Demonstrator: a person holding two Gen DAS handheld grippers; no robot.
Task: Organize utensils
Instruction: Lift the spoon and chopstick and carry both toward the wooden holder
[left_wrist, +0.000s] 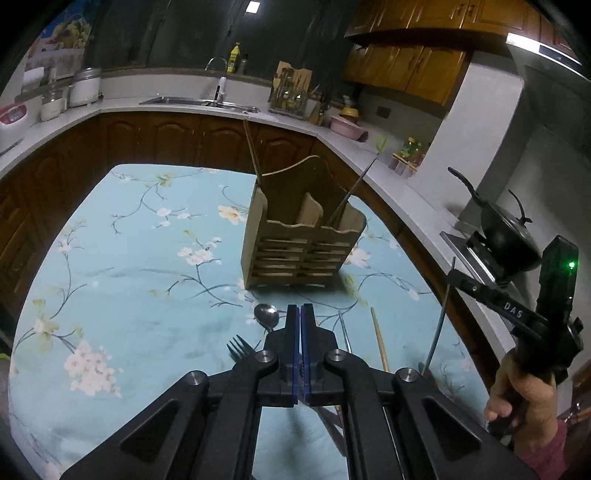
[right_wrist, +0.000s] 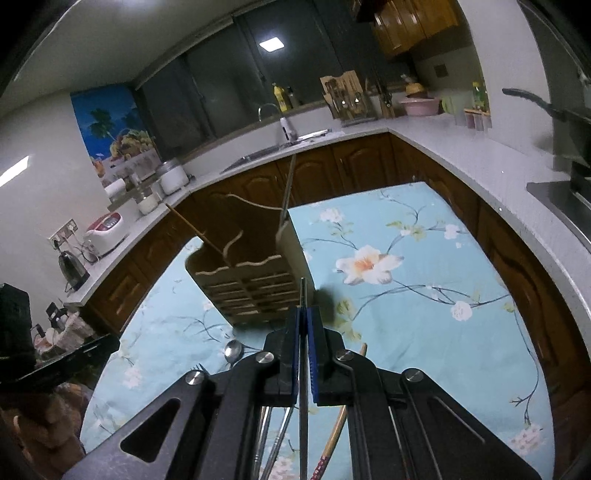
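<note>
Wooden caddy (left_wrist: 301, 240) stands upright mid-surface on the blue floral cloth (left_wrist: 129, 258), slatted front toward the person. Two items stand in it: one wooden chopstick (left_wrist: 252, 151) leaning out of the left compartment, one thin metal utensil (left_wrist: 354, 188) leaning out of the right, its top end green. Loose on the cloth in front of the caddy, counted from the left-wrist view: one spoon (left_wrist: 266, 315), one fork (left_wrist: 238, 349), one thin metal rod (left_wrist: 344, 332), one wooden chopstick (left_wrist: 379, 339); handles partly hidden under the tool. Left hand-held gripper (left_wrist: 300, 314) is clenched, blue pads pressed together with nothing between them, hovering above the spoon and fork. Right hand-held gripper (right_wrist: 303, 314) is clenched on one slim metal utensil (right_wrist: 303, 369), which runs lengthwise between the pads and pokes out just beyond the tips, toward the caddy's front. From the left view that utensil hangs clear of the cloth, at the surface's right edge. A bare hand (left_wrist: 517, 387) grips the right tool's handle.
</note>
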